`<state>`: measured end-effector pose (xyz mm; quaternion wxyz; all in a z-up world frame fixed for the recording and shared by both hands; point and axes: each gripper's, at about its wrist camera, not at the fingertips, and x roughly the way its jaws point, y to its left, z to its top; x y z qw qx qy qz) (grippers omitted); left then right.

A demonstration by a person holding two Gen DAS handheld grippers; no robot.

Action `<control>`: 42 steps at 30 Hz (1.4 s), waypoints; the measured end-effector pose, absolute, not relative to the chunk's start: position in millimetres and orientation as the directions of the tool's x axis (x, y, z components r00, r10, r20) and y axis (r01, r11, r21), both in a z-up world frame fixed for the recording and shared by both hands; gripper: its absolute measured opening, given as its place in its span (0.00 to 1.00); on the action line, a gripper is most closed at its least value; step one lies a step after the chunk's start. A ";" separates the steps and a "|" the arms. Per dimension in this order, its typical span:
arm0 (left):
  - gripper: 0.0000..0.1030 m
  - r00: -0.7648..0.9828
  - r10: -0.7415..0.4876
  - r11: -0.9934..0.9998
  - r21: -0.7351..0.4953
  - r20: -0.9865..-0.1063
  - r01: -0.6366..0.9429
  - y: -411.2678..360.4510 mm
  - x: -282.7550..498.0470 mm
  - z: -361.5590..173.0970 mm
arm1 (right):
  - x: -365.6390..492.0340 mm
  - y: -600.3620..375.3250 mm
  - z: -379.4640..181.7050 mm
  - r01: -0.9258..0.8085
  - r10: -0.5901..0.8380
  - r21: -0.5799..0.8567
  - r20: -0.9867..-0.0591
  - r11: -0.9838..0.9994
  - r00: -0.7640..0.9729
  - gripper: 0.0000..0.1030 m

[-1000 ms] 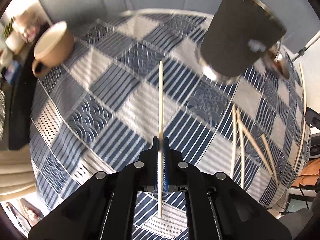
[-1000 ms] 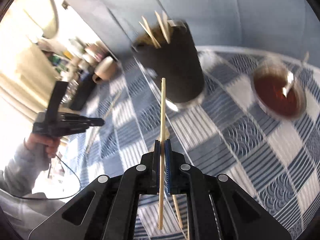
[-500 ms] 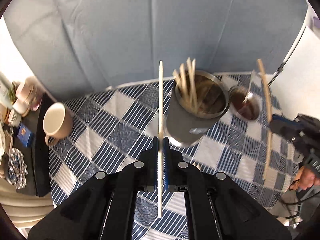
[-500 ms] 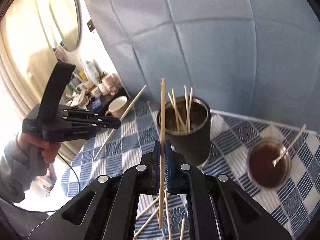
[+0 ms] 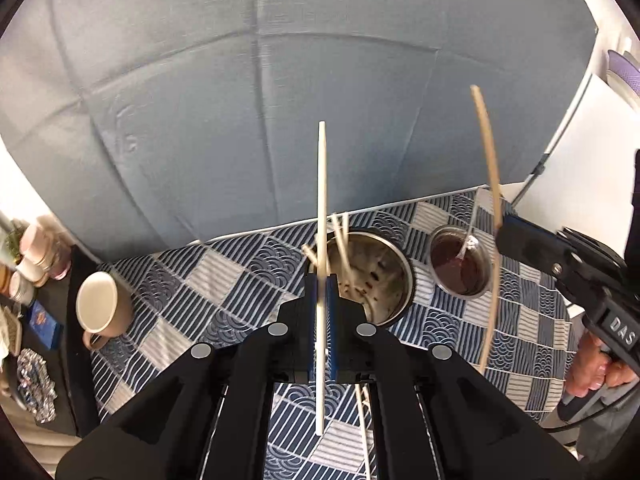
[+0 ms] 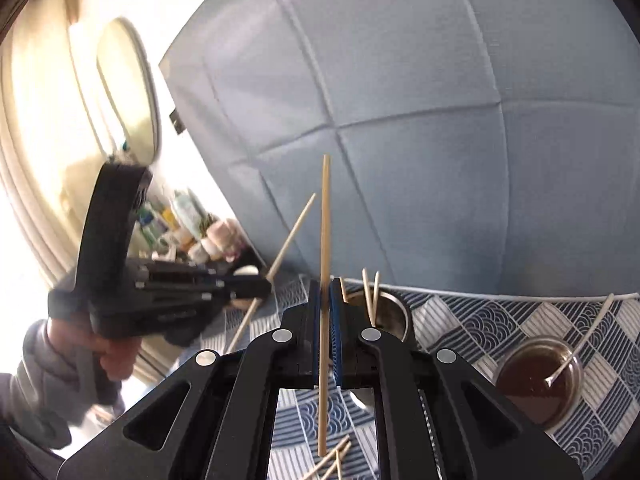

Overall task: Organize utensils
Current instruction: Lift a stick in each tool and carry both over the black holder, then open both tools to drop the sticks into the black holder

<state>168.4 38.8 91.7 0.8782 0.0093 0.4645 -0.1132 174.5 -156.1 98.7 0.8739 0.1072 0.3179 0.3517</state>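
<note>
We are carrying a pale, slim wooden chopstick (image 5: 322,216) clamped upright in the left gripper (image 5: 321,308), its jaws pinching the stick near its lower third, so most of its length is rising ahead of the tips. The right gripper (image 6: 325,312) is pinching a second, more yellowish wooden chopstick (image 6: 325,240) the same way. Both sticks are looking straight, thin and light, easy to let swivel in so narrow a hold.

Just beyond both sets of fingertips, the dark steel-lined utensil cup (image 5: 376,280) is waiting with a few chopsticks already leaning inside it. We judge this as the carry step: each stick is up in the air and heading for that cup. Next, each stick is needing its lower end steered over the rim before the jaws release, one gripper at a time so they are not clashing.

Further out, loose chopsticks (image 6: 332,460) are lying on the blue-and-white patterned tablecloth (image 5: 240,280) beneath the tools. A small metal bowl of dark sauce (image 5: 460,268) is sitting right of the cup, a beige mug (image 5: 102,306) well to its left.
</note>
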 end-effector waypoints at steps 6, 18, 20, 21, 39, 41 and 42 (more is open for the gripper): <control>0.04 0.529 -0.210 0.966 -0.092 -0.822 0.240 29.1 186.9 84.1 | 199.8 -151.9 96.7 -0.525 0.658 0.398 -0.485 0.752 0.576 0.05; 0.04 0.538 -0.277 0.955 -0.166 -0.796 0.247 24.6 222.4 78.9 | 238.4 -150.6 82.2 -0.522 0.717 0.498 -0.390 0.692 0.578 0.05; 0.05 0.544 -0.282 0.954 -0.172 -0.791 0.244 26.4 227.4 77.0 | 244.9 -148.7 77.6 -0.518 0.720 0.509 -0.386 0.687 0.576 0.05; 0.05 0.551 -0.281 0.955 -0.172 -0.786 0.241 26.8 229.1 76.7 | 247.9 -147.5 75.2 -0.517 0.723 0.514 -0.388 0.685 0.572 0.05; 0.05 0.621 -0.398 0.917 -0.295 -0.676 0.267 22.3 233.0 37.0 | 253.1 -143.4 38.5 -0.487 0.689 0.488 -0.488 0.724 0.536 0.05; 0.05 0.617 -0.389 0.921 -0.286 -0.684 0.265 23.6 232.9 33.3 | 253.2 -142.7 36.1 -0.484 0.692 0.494 -0.489 0.722 0.531 0.06; 0.05 0.622 -0.380 0.925 -0.274 -0.685 0.263 24.1 232.3 32.9 | 253.5 -142.8 34.9 -0.483 0.692 0.496 -0.490 0.722 0.531 0.07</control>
